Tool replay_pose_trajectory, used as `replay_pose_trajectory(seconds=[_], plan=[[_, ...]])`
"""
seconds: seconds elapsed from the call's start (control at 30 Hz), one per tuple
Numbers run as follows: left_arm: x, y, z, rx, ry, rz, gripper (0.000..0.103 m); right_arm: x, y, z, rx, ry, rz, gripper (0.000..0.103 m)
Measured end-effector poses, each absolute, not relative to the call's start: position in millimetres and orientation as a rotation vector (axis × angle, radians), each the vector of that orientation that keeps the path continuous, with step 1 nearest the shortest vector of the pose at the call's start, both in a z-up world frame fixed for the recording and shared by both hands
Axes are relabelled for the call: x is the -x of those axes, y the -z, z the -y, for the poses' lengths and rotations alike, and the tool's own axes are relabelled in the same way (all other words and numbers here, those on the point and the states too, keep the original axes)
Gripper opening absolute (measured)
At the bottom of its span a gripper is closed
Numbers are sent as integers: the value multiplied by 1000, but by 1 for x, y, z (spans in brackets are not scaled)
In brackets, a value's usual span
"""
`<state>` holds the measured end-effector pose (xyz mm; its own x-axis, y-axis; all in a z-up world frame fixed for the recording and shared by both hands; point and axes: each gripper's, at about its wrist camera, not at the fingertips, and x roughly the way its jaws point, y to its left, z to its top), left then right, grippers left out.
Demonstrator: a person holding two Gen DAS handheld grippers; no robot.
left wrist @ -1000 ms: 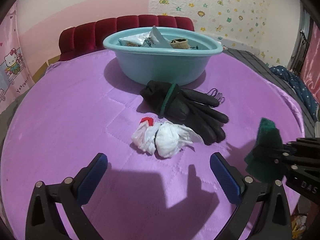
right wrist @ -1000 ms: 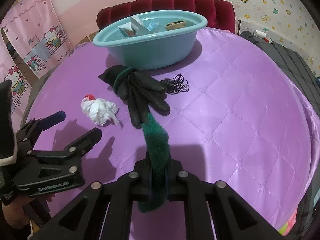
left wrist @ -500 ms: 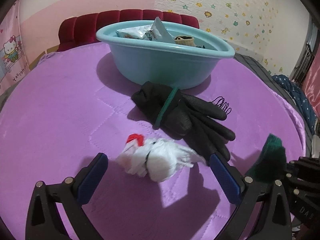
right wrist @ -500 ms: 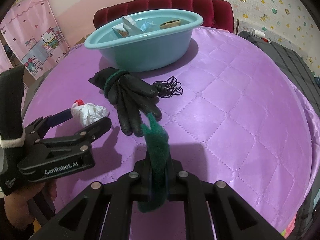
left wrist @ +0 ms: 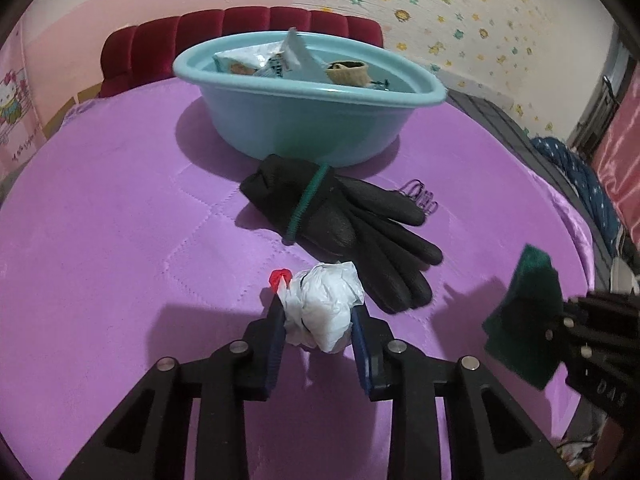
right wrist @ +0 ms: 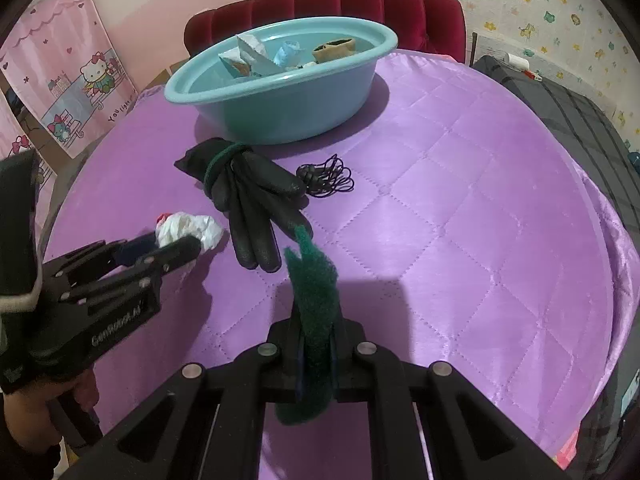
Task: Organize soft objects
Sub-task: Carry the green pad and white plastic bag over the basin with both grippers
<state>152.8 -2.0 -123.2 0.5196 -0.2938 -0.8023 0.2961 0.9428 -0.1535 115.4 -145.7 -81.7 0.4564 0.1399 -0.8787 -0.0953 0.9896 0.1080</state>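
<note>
A crumpled white plastic bag with a red tip lies on the purple quilted bed. My left gripper has its jaws closing on the bag, and both blue pads touch its sides. The right wrist view shows the same grip from the side, left gripper on the bag. My right gripper is shut on a dark green scouring pad, held above the bed. A pair of black gloves lies just beyond the bag. A teal basin stands behind them.
The basin holds packets, a blue wad and a tan sock. A tangle of black hair ties lies right of the gloves. A red headboard backs the bed. A grey mat covers its right side.
My left gripper came forward until the white bag sat between its wide jaws, then the jaws drew in onto the bag. The right gripper kept still with the green pad.
</note>
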Motion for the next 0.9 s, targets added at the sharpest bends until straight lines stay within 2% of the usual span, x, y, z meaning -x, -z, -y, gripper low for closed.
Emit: replay_pose_trajectory(seconds=[0.9], plan=[[-154,45,1,-23,393,-952,33,-153,13,141,-54,-222,-1091,9]])
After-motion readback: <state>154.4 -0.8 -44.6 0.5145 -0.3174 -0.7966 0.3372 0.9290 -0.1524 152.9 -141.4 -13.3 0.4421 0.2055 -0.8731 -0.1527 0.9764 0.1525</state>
